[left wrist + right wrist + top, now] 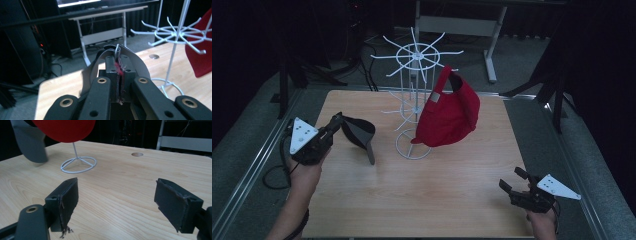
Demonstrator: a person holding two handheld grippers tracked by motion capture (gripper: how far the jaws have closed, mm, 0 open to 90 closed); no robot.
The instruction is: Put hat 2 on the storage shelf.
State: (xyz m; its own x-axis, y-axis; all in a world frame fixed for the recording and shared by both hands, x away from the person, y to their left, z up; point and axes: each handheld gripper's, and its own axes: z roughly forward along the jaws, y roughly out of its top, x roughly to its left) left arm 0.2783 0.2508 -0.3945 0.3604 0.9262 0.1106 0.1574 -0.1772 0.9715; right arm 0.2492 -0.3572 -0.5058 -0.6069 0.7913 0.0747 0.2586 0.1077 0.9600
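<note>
My left gripper is shut on the edge of a dark grey cap, which hangs above the left side of the table with its brim pointing down. In the left gripper view the jaws pinch the cap's grey fabric tightly. A red cap hangs on the white wire rack at the table's middle back. My right gripper rests open near the front right corner, with nothing between its pads.
The wooden table has a small round hole near its far edge. The rack's ring base stands on it. A white-legged desk and dark equipment stand beyond the table.
</note>
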